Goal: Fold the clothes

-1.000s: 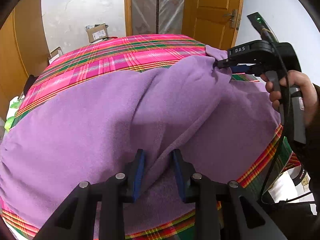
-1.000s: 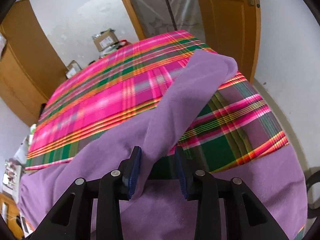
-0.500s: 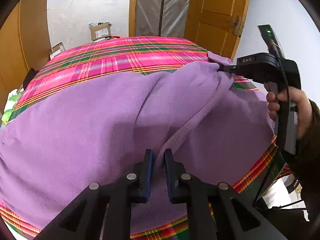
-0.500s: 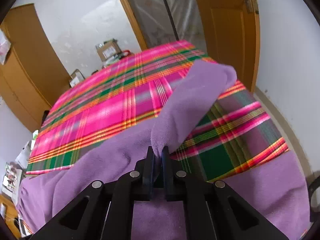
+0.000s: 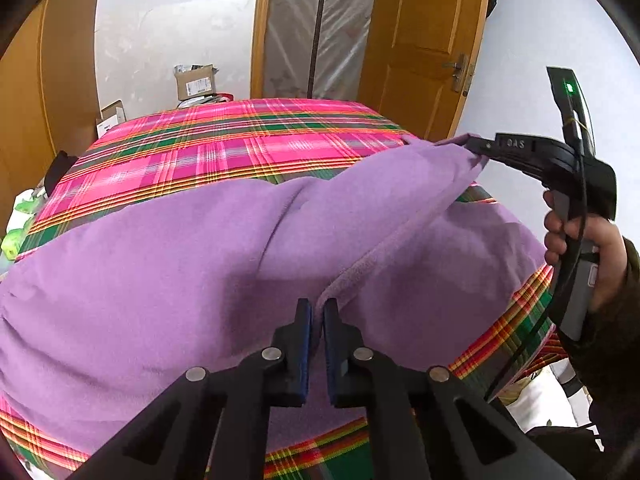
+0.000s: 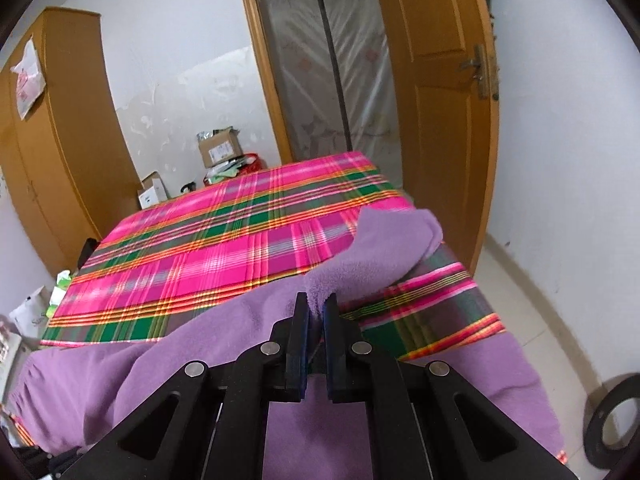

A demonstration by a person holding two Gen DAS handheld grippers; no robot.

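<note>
L gripper (image 5: pixel 316 312) has just been closing and now pinches the near hem of the purple garment (image 5: pixel 180 264), fleece squeezed btwn the blue pads w/ only a sliver of gap. R gripper (image 6: pixel 315 307) has likewise closed; its pads bite a bunched fold at the far right corner of the same garment, also visible from the left wrist view, where a hand (image 5: pixel 588 252) grips its handle. The cloth edge runs as a raised ridge from one grip to the other.

Step, as I read it: both grips set, fold just starting, w/ the far corner already off the surface. Next move prob calls for lifting both ends together and carrying that edge across the garment, keeping the hem taut so it doesn't sag or double up; fleece looks thick and soft, so a shallow bite could slip.

The garment lies spread over most of the near half of a bed w/ a pink-green plaid cover (image 6: pixel 224 240). Beyond: cardboard boxes (image 6: pixel 220 148) on the floor by a white wall, an orange wooden wardrobe (image 6: pixel 60 140) on the left, an open wooden door (image 6: pixel 440 80) and a plastic-sheeted doorway (image 6: pixel 340 60) behind.
</note>
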